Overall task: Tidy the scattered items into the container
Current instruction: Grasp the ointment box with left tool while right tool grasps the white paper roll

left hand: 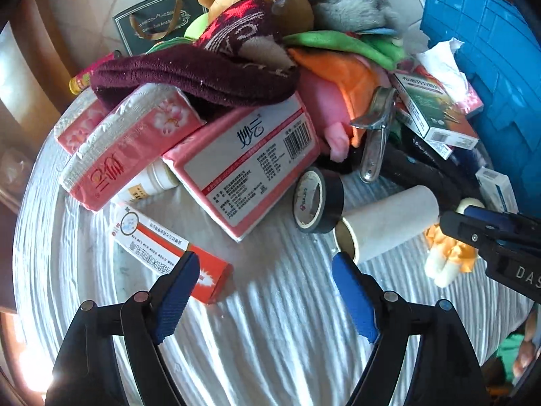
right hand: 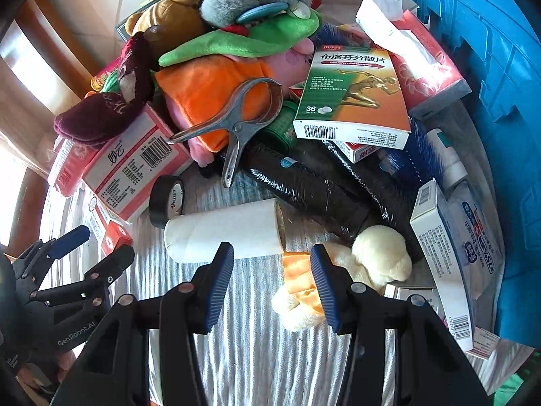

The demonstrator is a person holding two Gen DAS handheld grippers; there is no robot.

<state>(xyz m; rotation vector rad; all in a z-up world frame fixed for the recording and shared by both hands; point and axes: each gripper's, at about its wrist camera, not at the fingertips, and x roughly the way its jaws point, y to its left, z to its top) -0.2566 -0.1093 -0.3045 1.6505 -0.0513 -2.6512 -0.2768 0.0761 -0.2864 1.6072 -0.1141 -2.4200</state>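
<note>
Your left gripper point(left hand: 265, 265) hangs spread and empty over the white cloth point(left hand: 270, 321), the orange-and-white carton point(left hand: 169, 247) just beside its left pad at nine o'clock; your right gripper point(right hand: 272, 264) stands part-open, nothing pinched, the white roll point(right hand: 225, 233) at eleven o'clock and the cream-and-orange plush point(right hand: 372, 257) at two. Pick one loose item, straddle its narrow side squarely, and close before lifting toward the blue container point(right hand: 490, 50) at two o'clock. Only the right view shows the ibuprofen box point(right hand: 351, 101) face-on; only the left shows the carton whole.
</note>
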